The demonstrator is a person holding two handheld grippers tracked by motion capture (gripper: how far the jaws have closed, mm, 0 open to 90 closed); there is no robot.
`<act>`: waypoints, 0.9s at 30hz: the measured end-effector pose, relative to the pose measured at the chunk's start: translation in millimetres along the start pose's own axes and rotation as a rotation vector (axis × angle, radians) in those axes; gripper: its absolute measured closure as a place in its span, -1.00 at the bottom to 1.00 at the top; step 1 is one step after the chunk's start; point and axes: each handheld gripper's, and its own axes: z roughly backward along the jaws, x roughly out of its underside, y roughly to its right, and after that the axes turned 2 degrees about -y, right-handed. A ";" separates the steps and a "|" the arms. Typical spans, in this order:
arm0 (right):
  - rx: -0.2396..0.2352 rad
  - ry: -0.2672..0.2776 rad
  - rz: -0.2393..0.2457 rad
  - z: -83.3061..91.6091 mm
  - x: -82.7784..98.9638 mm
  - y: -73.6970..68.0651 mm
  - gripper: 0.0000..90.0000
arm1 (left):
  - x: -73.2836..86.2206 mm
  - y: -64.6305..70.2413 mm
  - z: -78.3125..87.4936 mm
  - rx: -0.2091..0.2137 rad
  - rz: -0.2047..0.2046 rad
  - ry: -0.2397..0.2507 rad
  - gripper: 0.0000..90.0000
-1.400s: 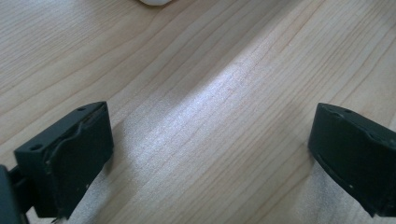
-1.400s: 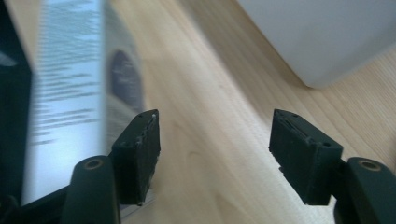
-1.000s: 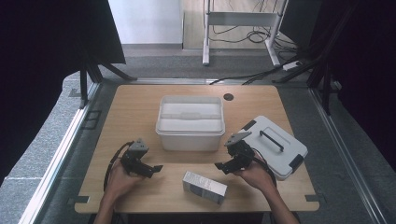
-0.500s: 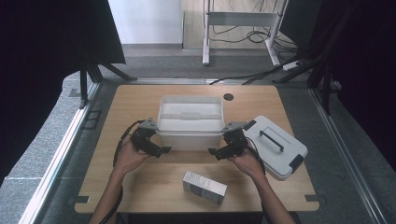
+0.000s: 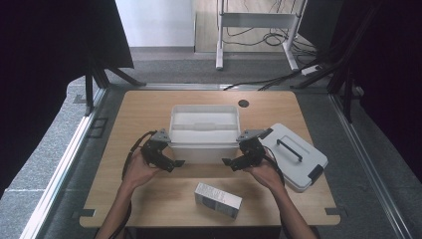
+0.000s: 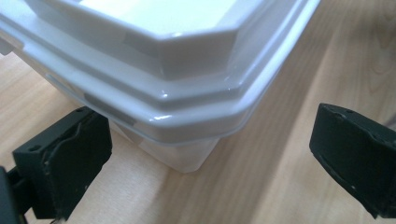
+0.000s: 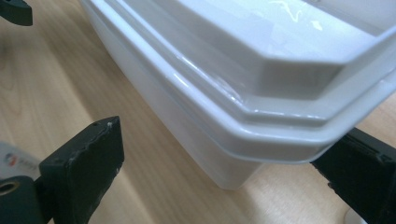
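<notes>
Both grippers moved up from near the worktop's front edge: left gripper (image 5: 175, 163) now at bin (image 5: 204, 130) front-left corner, right gripper (image 5: 228, 162) at front-right corner, jaws apart.

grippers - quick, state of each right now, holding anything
Left gripper: tongs open, holding nothing, straddling a near corner of the white bin.
Right gripper: tongs open, holding nothing, at the bin's other near corner.

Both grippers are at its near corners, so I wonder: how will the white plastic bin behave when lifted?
The white plastic bin looks thin-walled and seems empty, so probably light, perhaps flexing slightly. Its glossy rim may slip between jaws. Its wide, low shape should resist tipping.
</notes>
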 end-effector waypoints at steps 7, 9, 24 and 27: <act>-0.035 0.000 0.016 10.5 10.6 -14.7 -0.95 | 9.7 17.4 9.3 0.007 -0.018 -0.011 -1.00; -0.043 0.000 0.021 13.3 13.2 -19.0 -0.95 | 12.4 21.2 11.9 0.013 -0.018 -0.010 -1.00; -0.053 -0.031 0.035 26.0 20.1 -40.1 -0.90 | 23.8 37.8 24.4 0.049 -0.035 -0.031 -1.00; -0.031 -0.033 0.043 32.1 23.7 -36.8 -0.89 | 25.4 32.5 27.4 0.029 -0.055 -0.065 -1.00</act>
